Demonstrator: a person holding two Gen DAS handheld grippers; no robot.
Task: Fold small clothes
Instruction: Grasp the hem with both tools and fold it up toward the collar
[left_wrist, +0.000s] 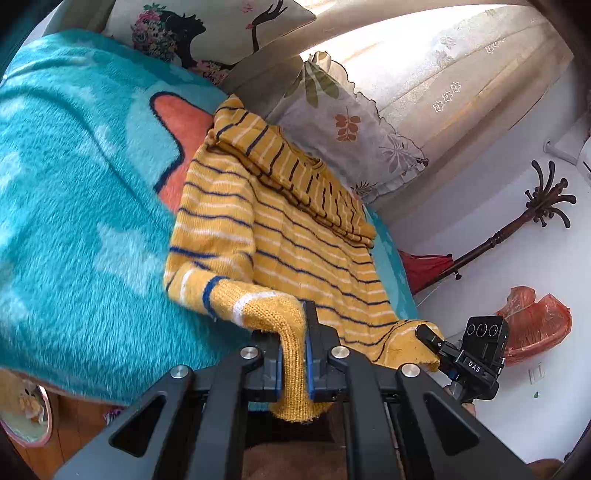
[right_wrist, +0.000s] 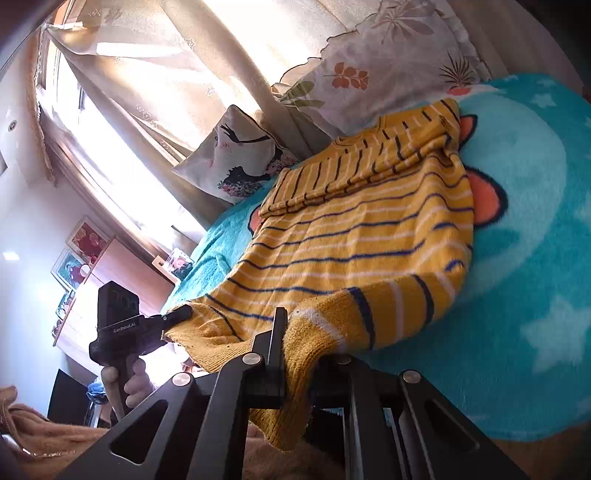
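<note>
Left wrist view first: the left gripper (left_wrist: 293, 354) has its jaws clamped tight on the cuff of a yellow striped sweater (left_wrist: 291, 229), the knitted end squeezed between the blue pads and poking out below them. The sweater lies on a teal fleece blanket (left_wrist: 74, 192), near the blanket's far edge, its bottom hem raised off the fleece toward the camera, one sleeve folded across the top by the collar. Over at the lower right, the right gripper (left_wrist: 428, 334) bites the other corner of the hem, jaws closed on the knit. Behind the blanket sit a leaf-print pillow (left_wrist: 354, 125) and a cushion with a printed figure (left_wrist: 207, 29), with pale curtains (left_wrist: 461, 66) beyond; a dark coat stand (left_wrist: 517, 221) leans in at the right wall. Now the right wrist view: here the right gripper (right_wrist: 295, 354) is pinched shut on the yellow knit, which drapes over the fingers and hangs down between them. The sweater (right_wrist: 362, 229) stretches from the jaws back up the blanket (right_wrist: 535, 258) toward the pillow (right_wrist: 388, 62). On the left, the left gripper (right_wrist: 181, 314) grips the opposite hem corner, closed on the fabric, and a hand (right_wrist: 129, 380) wraps its handle. The cushion (right_wrist: 236, 155) stands beside the bright curtains (right_wrist: 147, 55).
</note>
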